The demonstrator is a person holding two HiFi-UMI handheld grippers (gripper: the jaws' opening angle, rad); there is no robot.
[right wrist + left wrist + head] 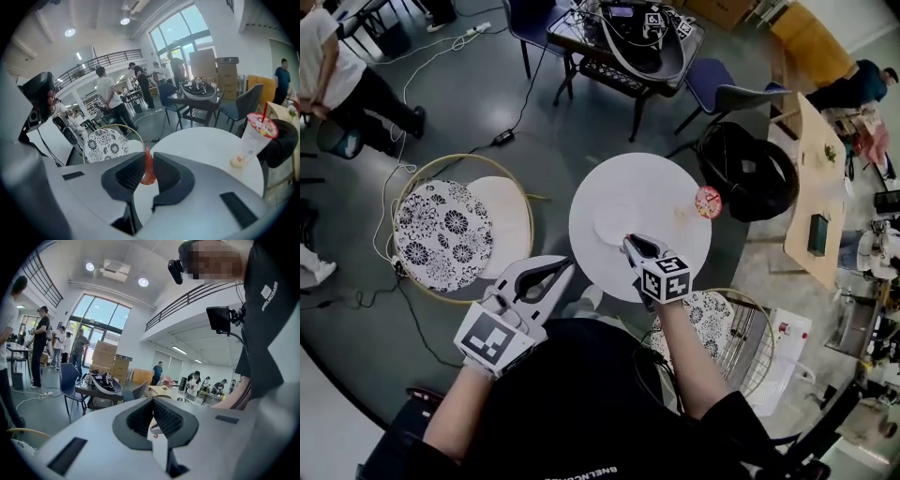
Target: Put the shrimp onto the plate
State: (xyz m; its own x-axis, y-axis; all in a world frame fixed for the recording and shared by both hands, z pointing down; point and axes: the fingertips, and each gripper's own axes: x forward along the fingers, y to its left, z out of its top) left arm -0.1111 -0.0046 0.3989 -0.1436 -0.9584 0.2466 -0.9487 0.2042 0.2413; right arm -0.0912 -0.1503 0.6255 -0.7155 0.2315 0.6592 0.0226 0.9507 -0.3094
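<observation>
An orange-red shrimp [148,171] hangs pinched between the dark pads of my right gripper [147,174]. In the head view that gripper [630,246] is over the near edge of the round white table [675,234], just beside a faint white plate [614,223] lying on it. The shrimp is too small to make out there. My left gripper [565,267] hovers left of the table's near edge, apart from the plate. Its jaws [152,401] meet at the tips with nothing clearly held between them.
A drink cup with a red lid [708,202] stands at the table's right side. A floral-cushioned wire chair [442,234] is on the left, another [722,323] at near right. A black bag [750,169] rests on a chair behind. People stand further off.
</observation>
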